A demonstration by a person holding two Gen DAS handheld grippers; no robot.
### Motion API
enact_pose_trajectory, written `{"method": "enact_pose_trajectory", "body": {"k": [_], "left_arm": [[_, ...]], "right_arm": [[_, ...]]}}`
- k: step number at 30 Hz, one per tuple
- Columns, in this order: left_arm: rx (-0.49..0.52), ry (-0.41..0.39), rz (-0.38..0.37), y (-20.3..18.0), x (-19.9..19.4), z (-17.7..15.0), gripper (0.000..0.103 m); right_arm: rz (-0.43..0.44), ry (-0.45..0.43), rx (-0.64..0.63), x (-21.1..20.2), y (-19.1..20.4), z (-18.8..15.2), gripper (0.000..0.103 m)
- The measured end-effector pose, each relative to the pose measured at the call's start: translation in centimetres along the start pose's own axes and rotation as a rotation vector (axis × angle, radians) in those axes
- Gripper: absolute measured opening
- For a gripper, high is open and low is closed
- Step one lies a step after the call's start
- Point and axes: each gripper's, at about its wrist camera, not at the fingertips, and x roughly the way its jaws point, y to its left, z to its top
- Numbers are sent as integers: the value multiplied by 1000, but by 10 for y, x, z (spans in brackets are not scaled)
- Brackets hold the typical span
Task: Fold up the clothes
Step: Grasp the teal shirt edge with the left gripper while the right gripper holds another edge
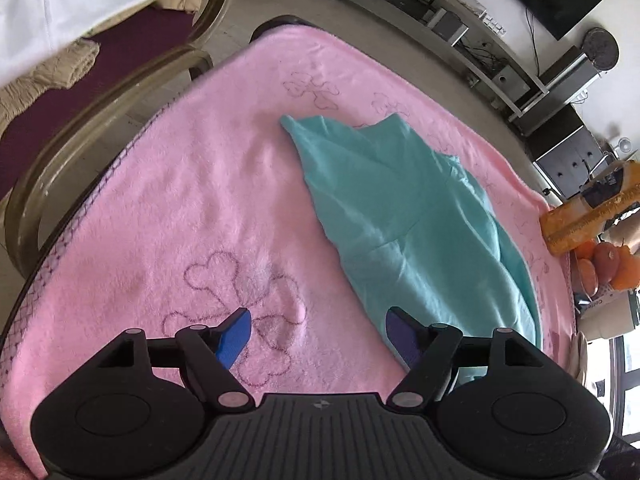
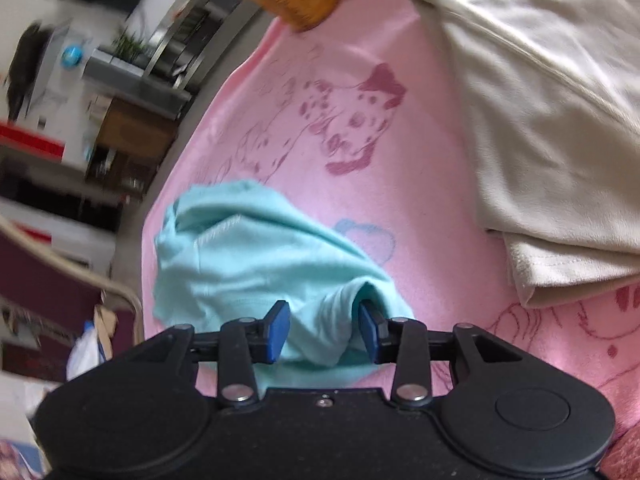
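A teal garment (image 1: 400, 216) lies crumpled and partly folded on a pink towel (image 1: 180, 200) that covers the table. My left gripper (image 1: 320, 334) stands open low over the towel, at the garment's near left edge. Its right fingertip (image 1: 400, 328) is over the teal hem and nothing is between the pads. In the right wrist view the teal garment (image 2: 248, 256) bunches up between the fingers of my right gripper (image 2: 324, 330). The jaws stand partly apart, and the left pad (image 2: 280, 332) shows its blue face free of the cloth.
A folded beige garment (image 2: 540, 120) lies on the pink towel (image 2: 420, 200) to the right. An orange package (image 1: 592, 216) and oranges (image 1: 608, 264) sit at the table's right edge. A chair (image 1: 100, 120) stands beyond the left edge, and shelves line the back wall.
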Motion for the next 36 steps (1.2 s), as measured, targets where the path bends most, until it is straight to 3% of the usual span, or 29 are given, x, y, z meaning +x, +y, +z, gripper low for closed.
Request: {"method": "enact_pose_trajectory", "body": {"k": [7,8,9,16,19,22,27,30,31,32,34,36], "left_arm": [[36,-36,15,-2,-2,-6,75],[49,-43,22,-3,-2,-7,75],[59,-49,29,-4,-3,-7,75],[91,-67,57,-4,-2,-7,73],[102,-53,42,-9,3,-4,69],[78,-37,11,-14,12,3,66],[34,-1,-5,-27,37,16,66],[43,37,7,-40,53,20,58],[59,40,27,-46,57,21,49],[82,37,55,-53,60,22,26],[132,37,96,-66,64,26,1],[201,10,117,-85,58,32,1]], "right_arm": [[-3,-39,157,12,-11,7,35],[-4,-62,131,10,-4,9,26],[-4,-85,104,9,3,11,3],[-36,-267,-40,-11,43,48,2],[-138,-241,-83,7,36,61,2],[-200,-142,-18,28,21,61,2],[-209,-147,-103,33,33,60,3],[-192,-143,-112,32,33,61,3],[-186,-138,-106,33,32,62,3],[-182,-135,-101,31,32,61,3],[-170,-131,-91,29,30,62,4],[-160,-127,-84,28,30,62,4]]}}
